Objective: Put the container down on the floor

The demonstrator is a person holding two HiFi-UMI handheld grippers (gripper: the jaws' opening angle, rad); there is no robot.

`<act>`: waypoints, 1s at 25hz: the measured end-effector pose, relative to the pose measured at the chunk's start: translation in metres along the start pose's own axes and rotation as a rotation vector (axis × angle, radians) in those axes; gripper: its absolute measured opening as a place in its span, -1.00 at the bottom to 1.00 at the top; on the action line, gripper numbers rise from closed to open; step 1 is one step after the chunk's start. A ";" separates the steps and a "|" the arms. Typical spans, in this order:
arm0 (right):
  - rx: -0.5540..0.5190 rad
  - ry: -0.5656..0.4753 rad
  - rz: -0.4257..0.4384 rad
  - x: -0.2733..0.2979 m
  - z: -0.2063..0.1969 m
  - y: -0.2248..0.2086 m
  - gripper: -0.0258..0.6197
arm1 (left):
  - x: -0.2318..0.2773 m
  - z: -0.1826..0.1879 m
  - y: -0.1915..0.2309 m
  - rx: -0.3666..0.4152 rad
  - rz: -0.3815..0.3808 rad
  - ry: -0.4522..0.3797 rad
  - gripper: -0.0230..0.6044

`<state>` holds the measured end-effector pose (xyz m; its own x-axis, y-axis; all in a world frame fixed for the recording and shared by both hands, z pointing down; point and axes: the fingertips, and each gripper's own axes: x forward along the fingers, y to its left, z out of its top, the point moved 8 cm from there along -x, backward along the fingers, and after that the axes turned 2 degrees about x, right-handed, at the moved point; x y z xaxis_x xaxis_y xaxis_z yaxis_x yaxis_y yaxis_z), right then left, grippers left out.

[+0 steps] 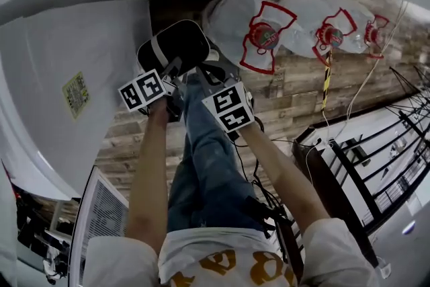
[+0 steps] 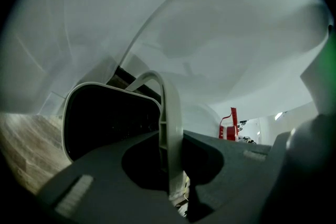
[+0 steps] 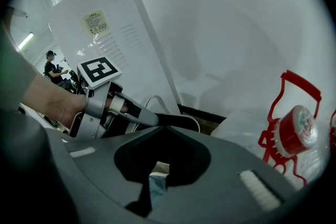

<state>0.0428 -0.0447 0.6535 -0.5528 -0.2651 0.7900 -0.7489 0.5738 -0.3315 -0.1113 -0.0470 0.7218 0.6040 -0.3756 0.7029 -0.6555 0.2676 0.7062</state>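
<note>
Container hanging by its handle, mouth up.
Left gripper (image 2: 170,176) is clamped on the white bail handle (image 2: 169,113). Black container (image 1: 176,42) sits over the plank floor (image 1: 295,101), long side running left-right. Right gripper (image 3: 163,128) has its jaws together, empty. White appliance (image 1: 74,77) is close on the left and the water jugs (image 1: 265,27) are just beyond.

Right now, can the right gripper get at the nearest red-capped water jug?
Probably yes. The right gripper is shut on nothing, and the water jug lies just to its right with nothing between. Its jaws would have to open first. The left gripper alone holds the container.
</note>
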 end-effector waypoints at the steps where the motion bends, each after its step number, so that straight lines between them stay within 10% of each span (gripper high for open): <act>1: 0.004 0.005 0.001 0.003 -0.002 -0.001 -0.83 | 0.003 -0.001 0.003 0.001 0.005 0.005 -0.81; 25: 0.085 0.059 -0.022 0.078 -0.053 -0.029 -0.83 | 0.085 0.004 0.072 0.060 0.072 0.106 -0.81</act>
<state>0.0406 -0.0414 0.7523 -0.5153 -0.2298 0.8256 -0.7904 0.4998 -0.3542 -0.1090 -0.0627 0.8323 0.5966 -0.2606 0.7590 -0.7231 0.2356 0.6493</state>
